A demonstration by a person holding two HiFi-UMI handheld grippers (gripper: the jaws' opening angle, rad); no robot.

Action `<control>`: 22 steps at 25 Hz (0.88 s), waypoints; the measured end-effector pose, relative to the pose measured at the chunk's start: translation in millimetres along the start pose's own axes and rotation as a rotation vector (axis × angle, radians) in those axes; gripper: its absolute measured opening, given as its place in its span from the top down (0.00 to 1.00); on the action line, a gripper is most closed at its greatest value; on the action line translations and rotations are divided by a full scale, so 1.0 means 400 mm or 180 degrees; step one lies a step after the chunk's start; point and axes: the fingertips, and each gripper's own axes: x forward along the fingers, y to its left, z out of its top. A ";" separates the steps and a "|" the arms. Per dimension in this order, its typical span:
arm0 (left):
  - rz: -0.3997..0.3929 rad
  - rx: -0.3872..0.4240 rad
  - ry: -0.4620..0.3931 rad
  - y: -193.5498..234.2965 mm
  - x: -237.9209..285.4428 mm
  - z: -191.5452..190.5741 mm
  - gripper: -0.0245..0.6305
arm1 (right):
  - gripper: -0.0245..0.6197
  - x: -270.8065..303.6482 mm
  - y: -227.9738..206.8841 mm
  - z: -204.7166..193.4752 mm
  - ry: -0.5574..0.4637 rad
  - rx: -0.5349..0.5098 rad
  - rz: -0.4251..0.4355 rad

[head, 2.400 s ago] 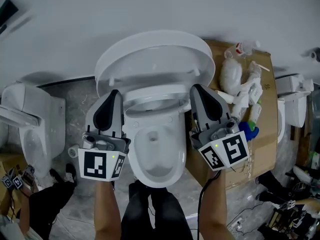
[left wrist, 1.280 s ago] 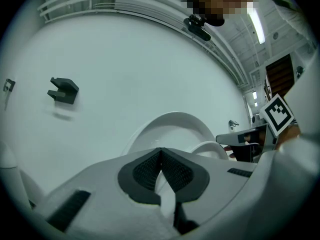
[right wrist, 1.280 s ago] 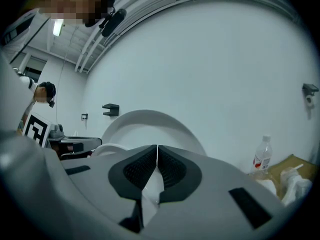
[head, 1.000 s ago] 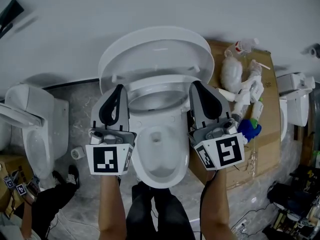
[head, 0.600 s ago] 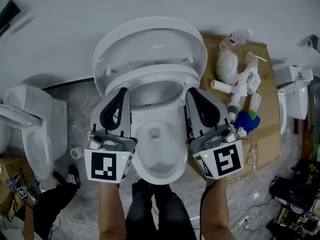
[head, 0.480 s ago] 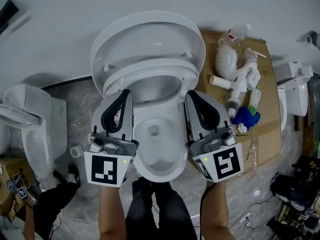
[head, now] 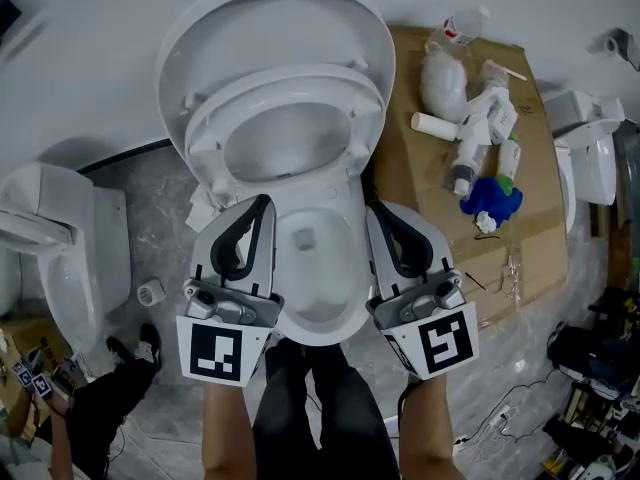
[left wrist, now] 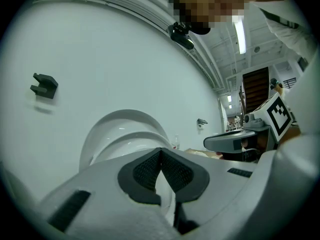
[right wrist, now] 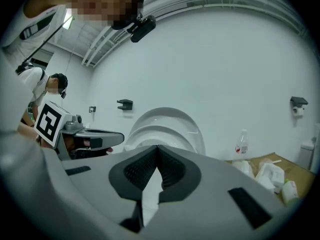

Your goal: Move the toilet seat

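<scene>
The toilet seat is a glossy white oval ring. It is tilted half up, ahead of both pairs of jaws and beyond their tips, with the white lid raised behind it. The left gripper and right gripper flank the bowl, each with its jaws pressed together and holding nothing.

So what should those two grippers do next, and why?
Probably reach one, say the right gripper, forward to the front edge of the toilet seat. Both it and the left gripper are shut and empty, flanking the bowl, short of the seat. The seat stands tilted up in front of the raised lid, with neither gripper on it.
</scene>
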 end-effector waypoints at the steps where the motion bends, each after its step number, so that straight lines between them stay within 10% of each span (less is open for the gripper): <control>1: -0.0015 -0.0008 0.0011 -0.010 -0.007 -0.009 0.95 | 0.94 -0.009 0.007 -0.010 0.0016 -0.0002 0.0002; 22: -0.0121 -0.0017 0.0084 -0.090 -0.096 -0.091 0.95 | 0.94 -0.093 0.067 -0.096 0.0104 0.0024 -0.0067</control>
